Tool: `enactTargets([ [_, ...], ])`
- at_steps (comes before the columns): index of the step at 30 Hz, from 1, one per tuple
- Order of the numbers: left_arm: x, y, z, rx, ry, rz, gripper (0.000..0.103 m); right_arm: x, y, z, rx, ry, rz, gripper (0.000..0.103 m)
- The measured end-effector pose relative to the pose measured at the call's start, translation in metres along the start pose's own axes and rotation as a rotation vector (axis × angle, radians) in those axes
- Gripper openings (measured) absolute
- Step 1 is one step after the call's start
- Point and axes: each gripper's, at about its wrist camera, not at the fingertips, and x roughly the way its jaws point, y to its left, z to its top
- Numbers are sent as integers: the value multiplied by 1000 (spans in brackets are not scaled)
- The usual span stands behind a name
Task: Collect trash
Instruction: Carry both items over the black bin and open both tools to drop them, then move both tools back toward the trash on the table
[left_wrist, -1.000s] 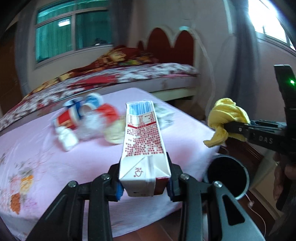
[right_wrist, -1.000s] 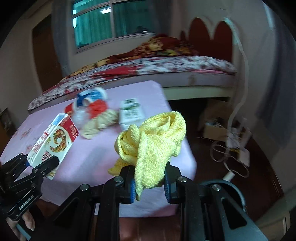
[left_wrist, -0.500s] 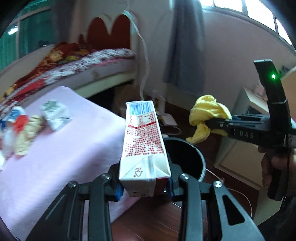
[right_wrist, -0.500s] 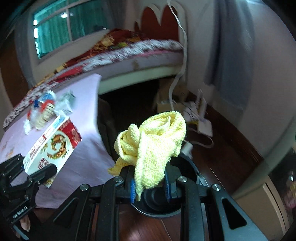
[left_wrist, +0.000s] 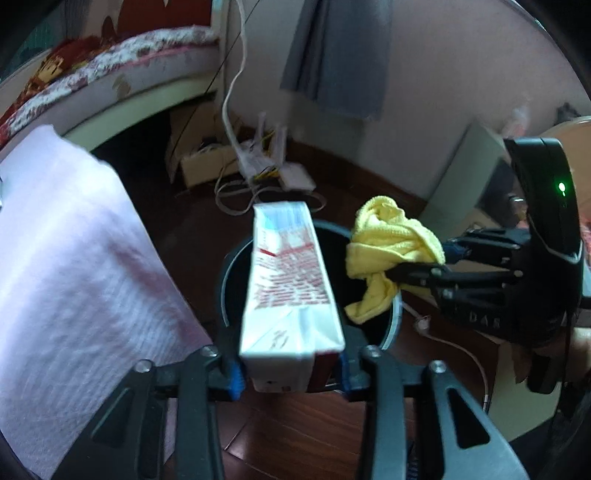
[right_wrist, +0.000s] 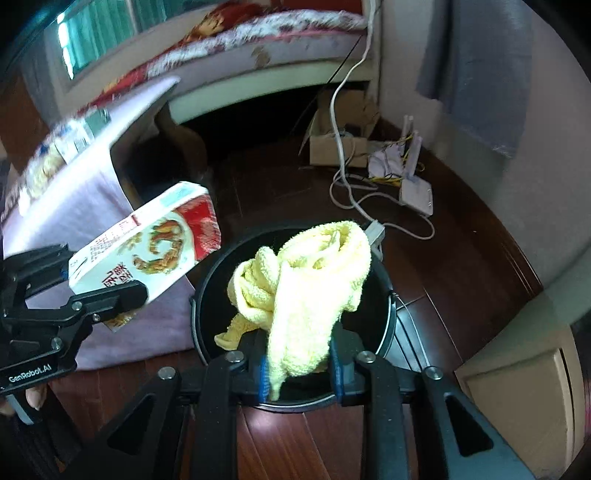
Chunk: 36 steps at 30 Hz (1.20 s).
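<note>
My left gripper (left_wrist: 290, 371) is shut on a white and red food box (left_wrist: 290, 291) and holds it above the black round bin (left_wrist: 231, 266) on the floor. The box (right_wrist: 147, 247) and the left gripper (right_wrist: 107, 295) also show in the right wrist view, at the bin's left rim. My right gripper (right_wrist: 297, 367) is shut on a crumpled yellow cloth (right_wrist: 310, 280) held over the bin (right_wrist: 373, 325). In the left wrist view the cloth (left_wrist: 391, 247) and right gripper (left_wrist: 424, 266) hang over the bin's right side.
A table with a pink cloth (left_wrist: 74, 258) stands left of the bin, with more trash on it (right_wrist: 66, 147). A bed (left_wrist: 110, 74) is behind. White cables and a router (right_wrist: 413, 184) lie on the dark wood floor. A cabinet (right_wrist: 517, 376) is at the right.
Both grippers have swung away from the table and tilted down. The box and the cloth are now right over the bin's opening, closer to it than before.
</note>
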Motion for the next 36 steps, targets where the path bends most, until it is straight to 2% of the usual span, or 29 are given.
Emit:
enactTargets([
  [1,0,4,2,-14,-7,0,79,5,-3,-2,-3,15,-46,79],
  [2,-5,7,0,-30,-26,1,88,7,-8,-4,4,11,-79,88],
  [7,-25,15,-11,-82,-57,70,98,2,-36,-4,111,21,-97,88],
  [10,-32,21,-16,-113,-62,125,100,-11,-38,-2,152,5,-104,103],
  [17,-54,30,-24,-143,-84,173,102,-40,-14,2,141,-32,-113,103],
  [27,-79,32,-19,-150,-131,217,102,-87,20,12,113,-99,-108,103],
  [36,-116,41,-21,-156,-178,254,102,-119,56,18,88,-172,-39,103],
])
